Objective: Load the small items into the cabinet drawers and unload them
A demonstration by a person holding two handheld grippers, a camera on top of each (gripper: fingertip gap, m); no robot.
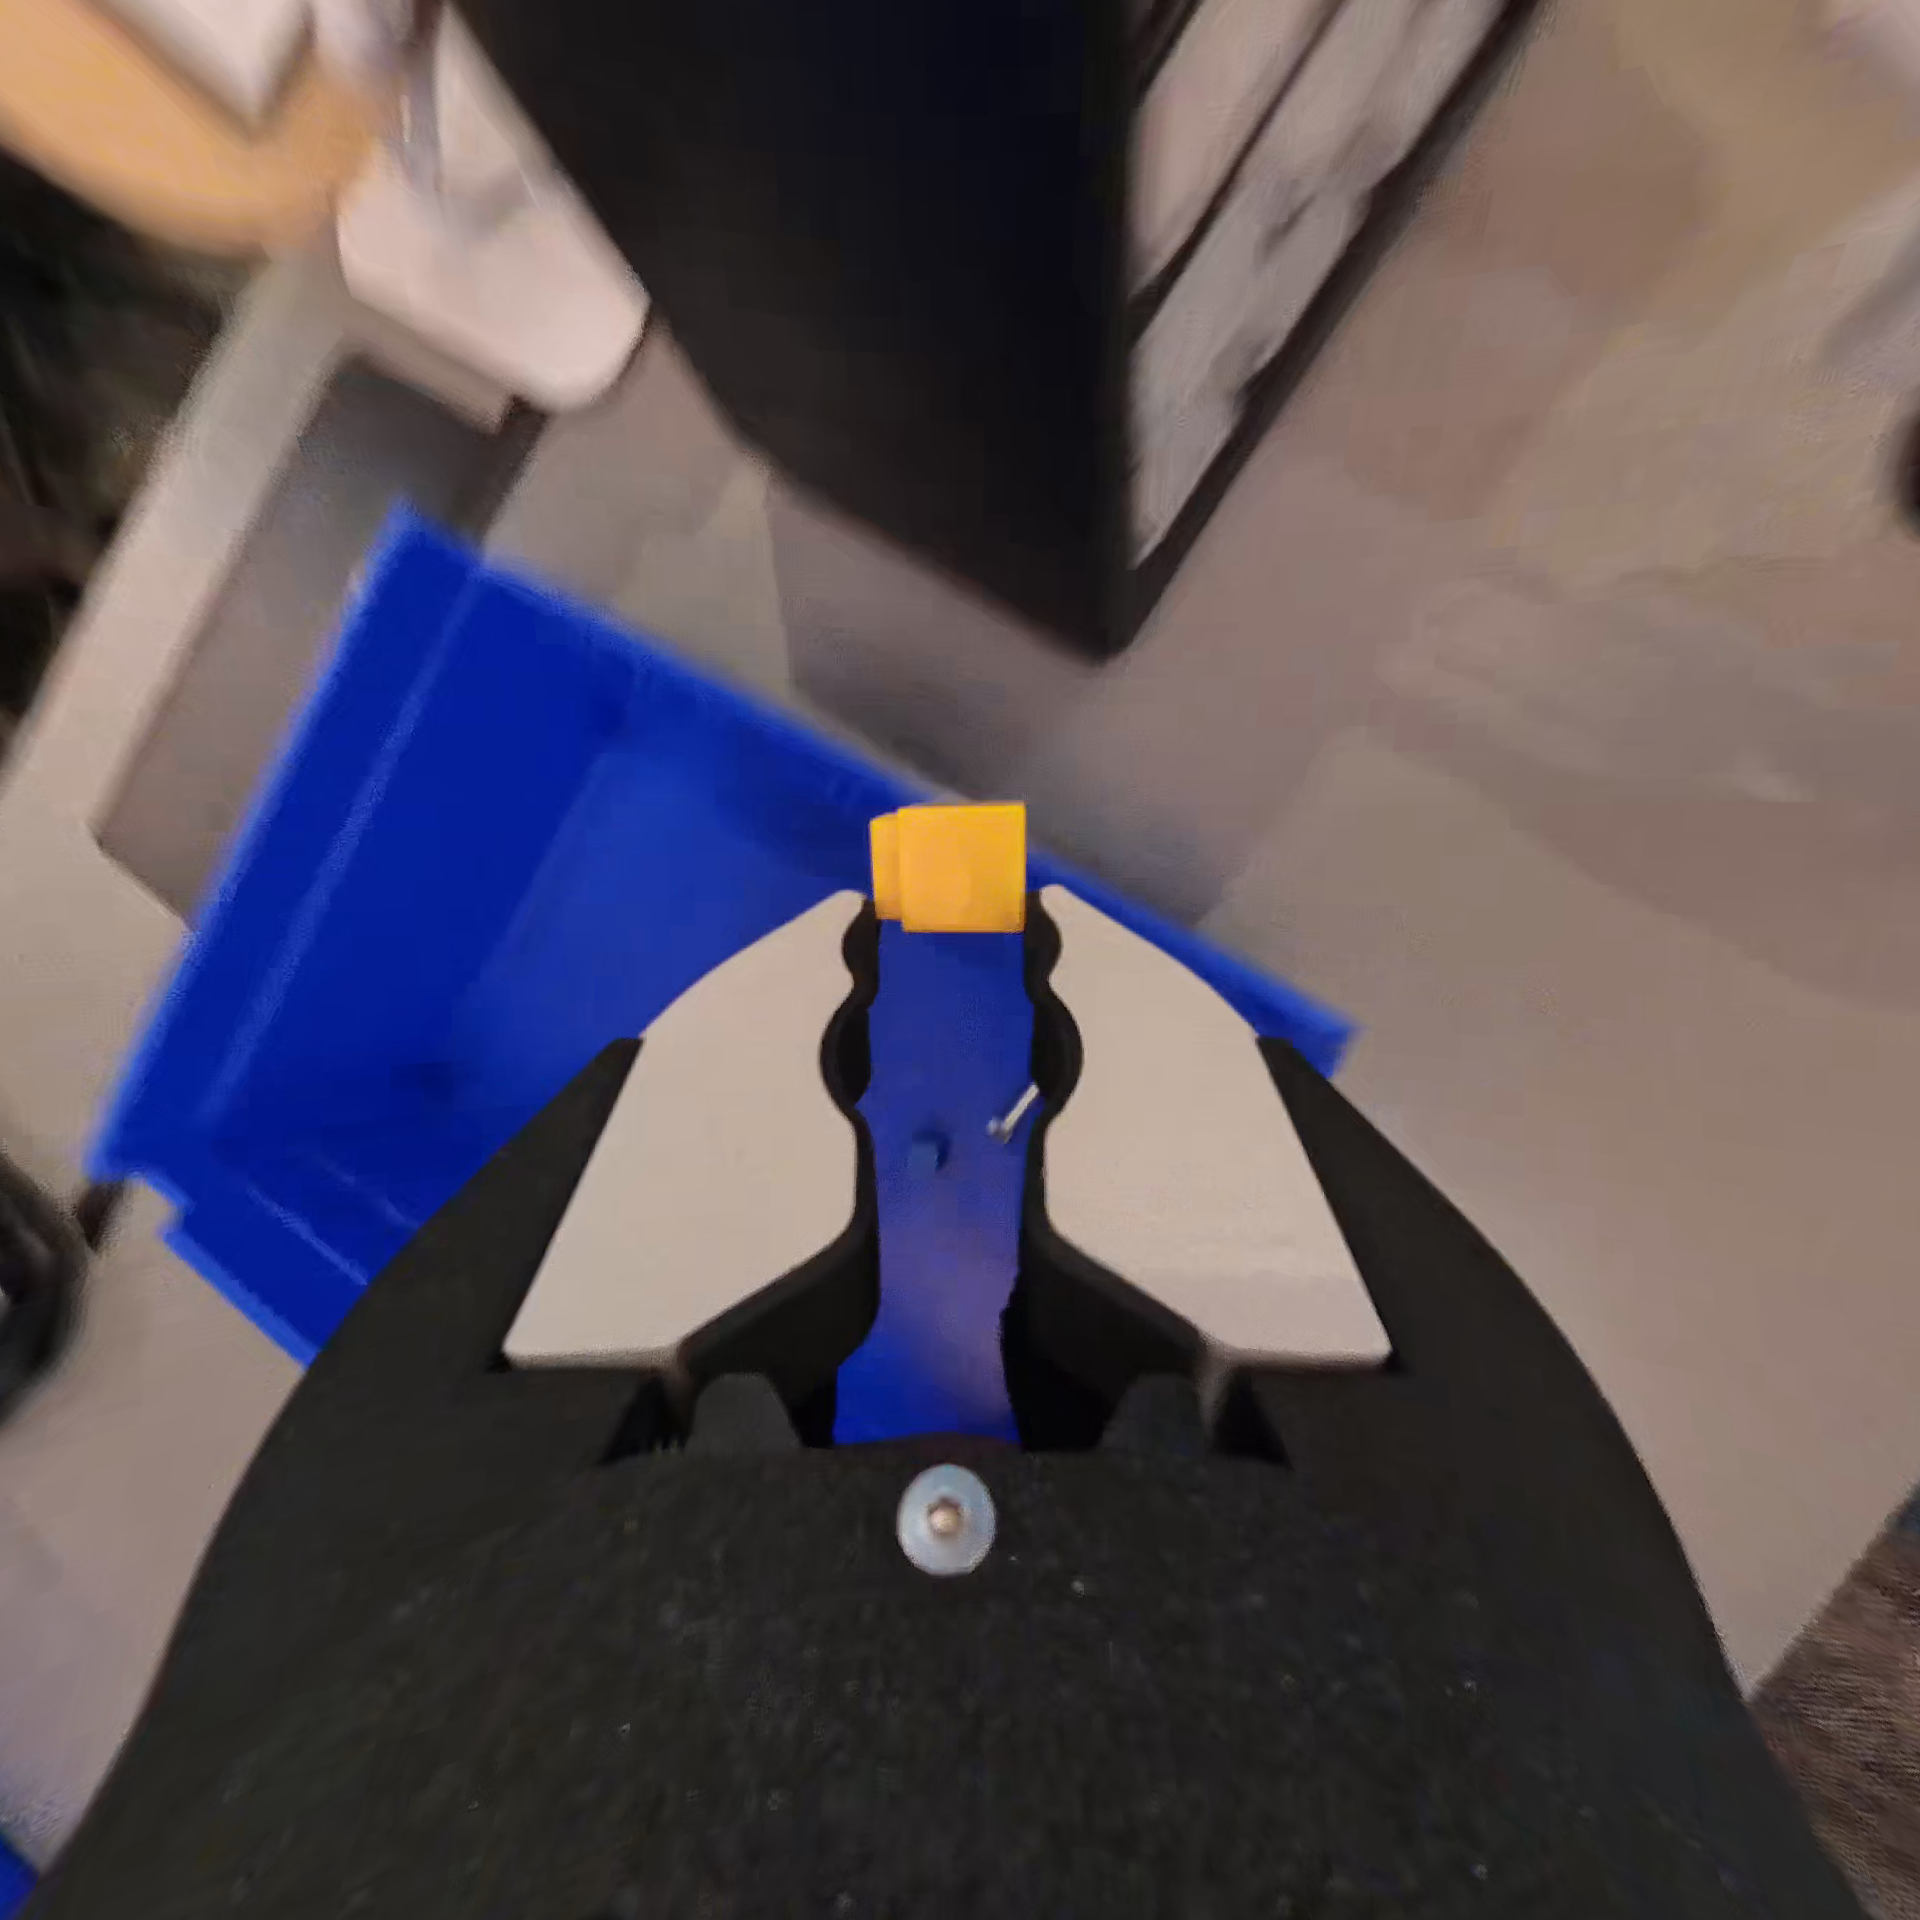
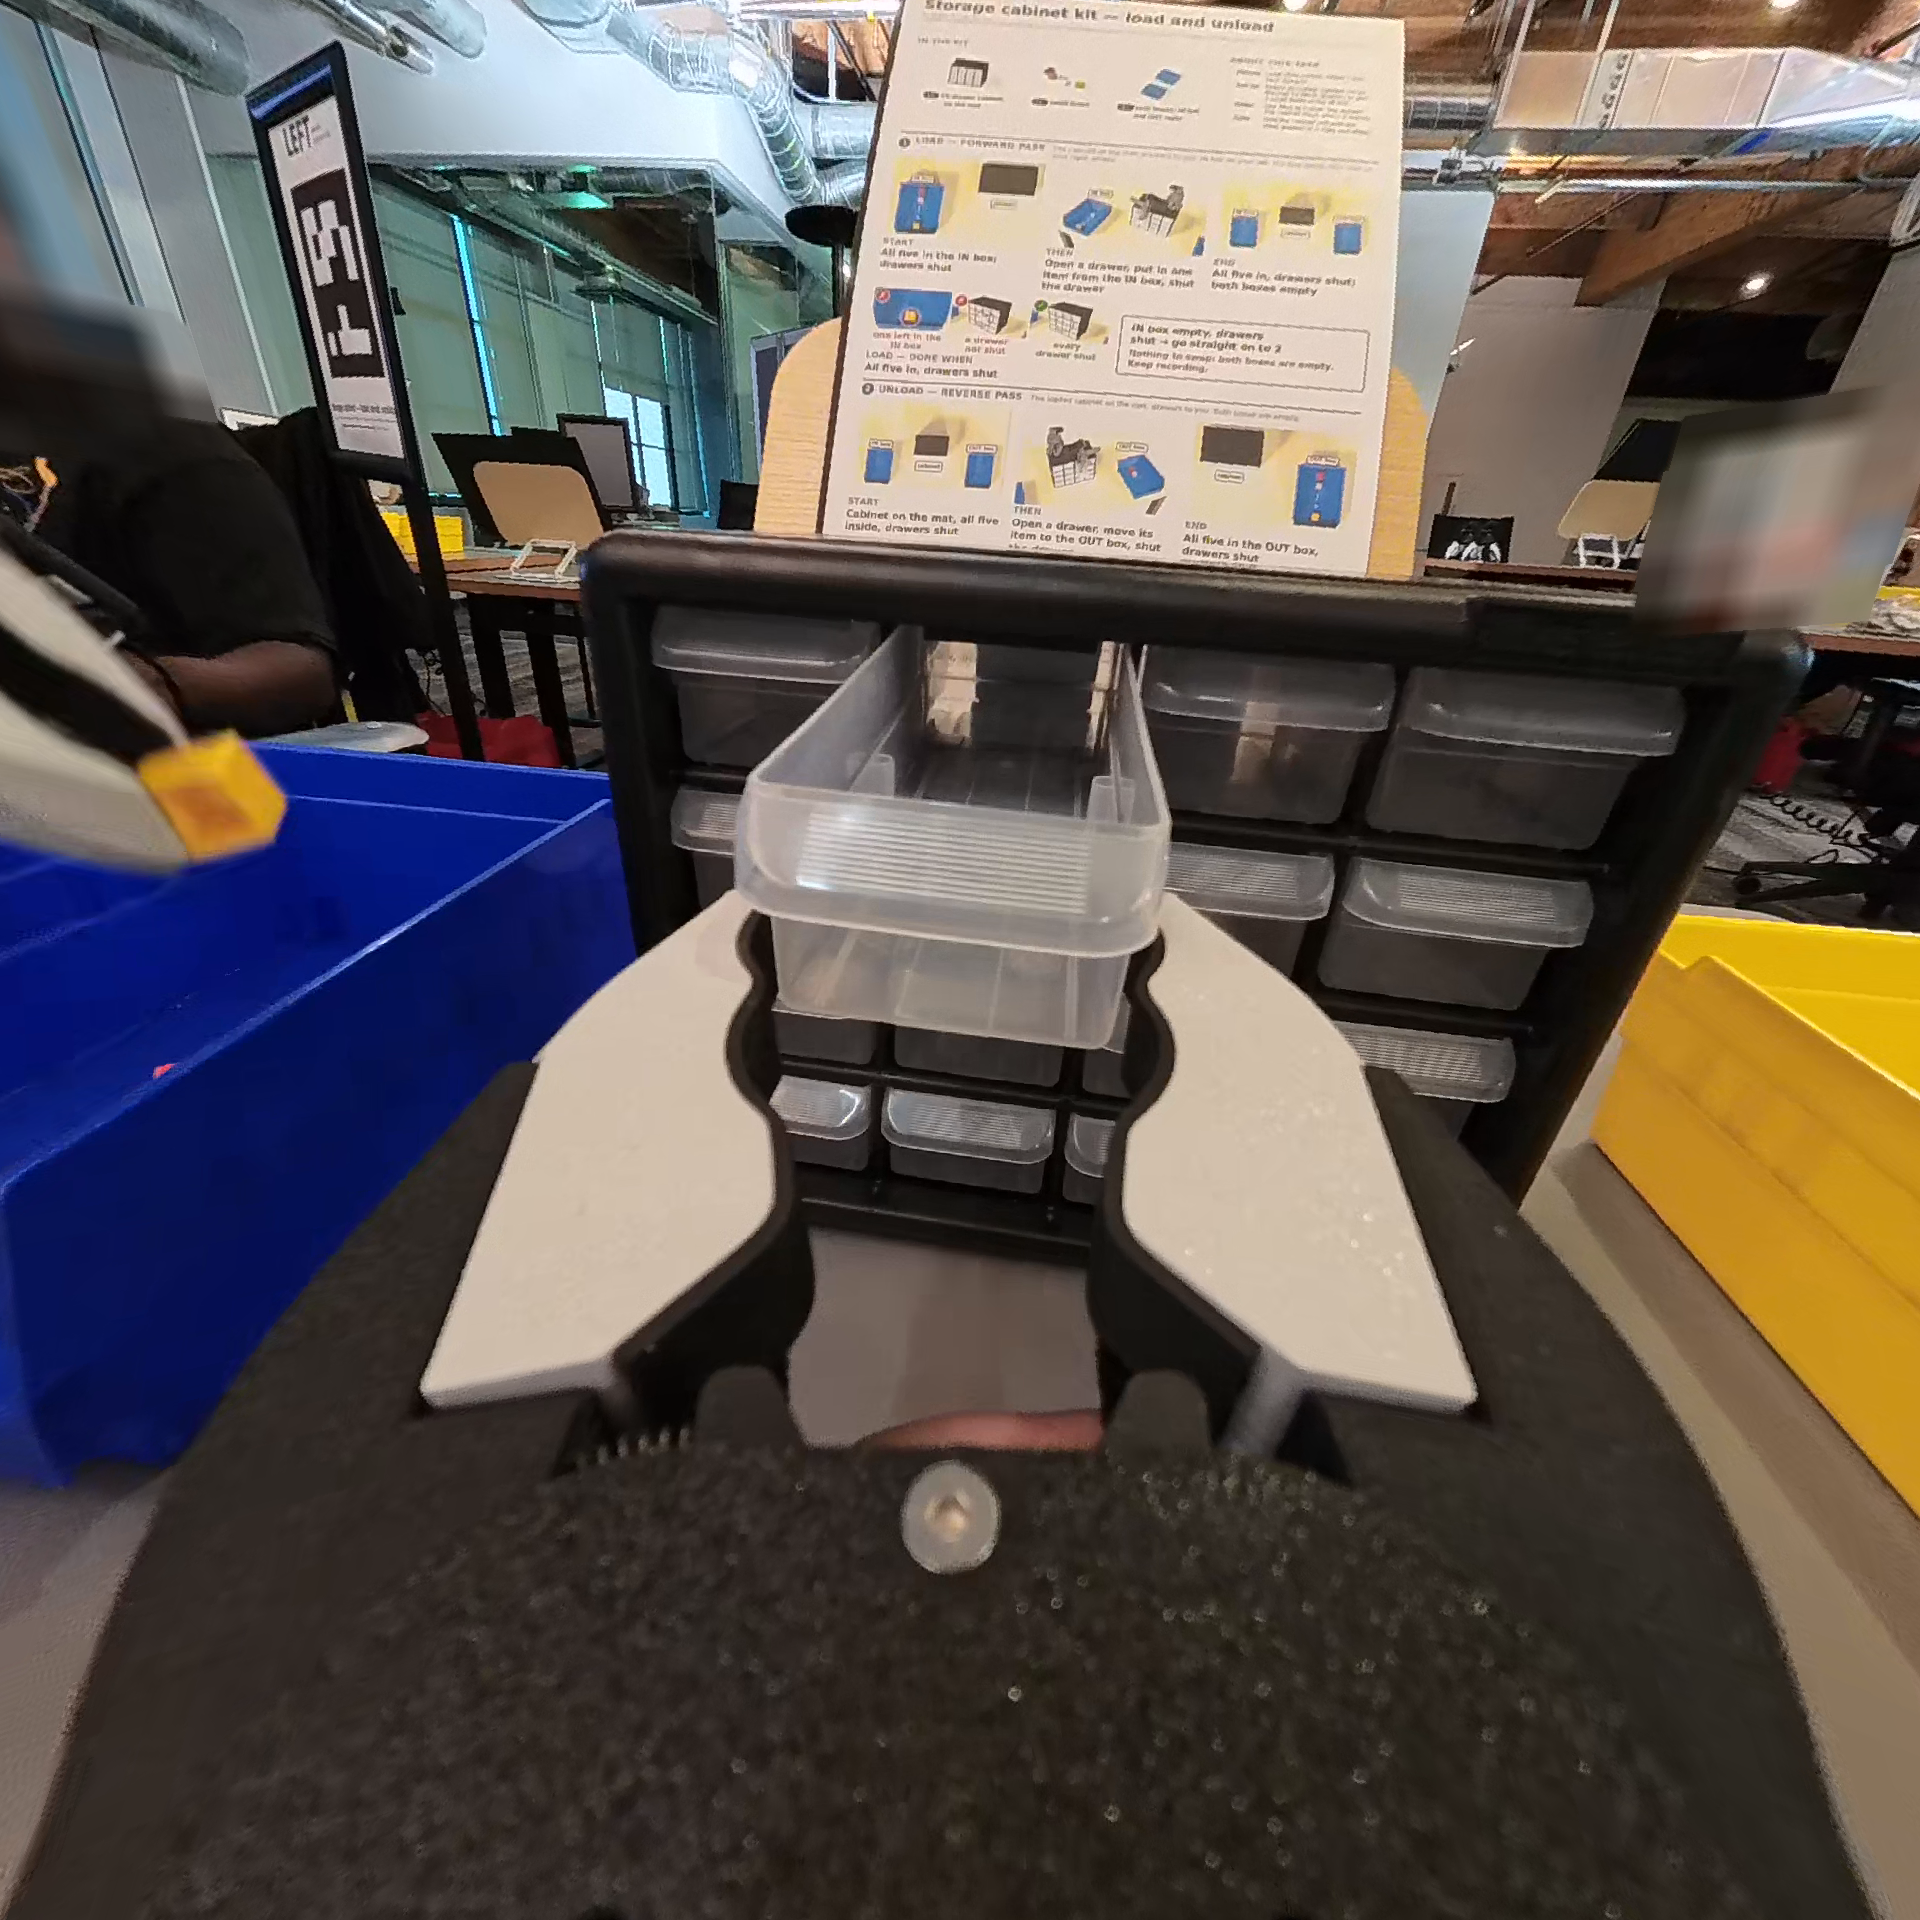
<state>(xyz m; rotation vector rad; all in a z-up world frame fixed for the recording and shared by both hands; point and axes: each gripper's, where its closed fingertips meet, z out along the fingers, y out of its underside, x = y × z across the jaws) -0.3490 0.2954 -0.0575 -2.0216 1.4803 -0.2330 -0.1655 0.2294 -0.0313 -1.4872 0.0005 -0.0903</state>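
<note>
Here the left gripper (image 1: 948, 902), pinched shut on a small yellow block (image 1: 951, 868), hangs over the blue bin (image 2: 312, 1039) left of the cabinet (image 2: 1558, 1039). The right gripper (image 2: 951, 961) brackets the pulled-out clear drawer (image 2: 951, 862) (contact cannot be told). Judged best: steady the drawer, carry the block above its open top, then release low

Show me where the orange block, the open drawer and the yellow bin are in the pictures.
orange block (image 1: 951, 868): left wrist view, its front face, between the fingertips.
open drawer (image 2: 951, 868): right wrist view, its ribbed front lip.
yellow bin (image 2: 1766, 1122): right wrist view, its near side wall.
</note>
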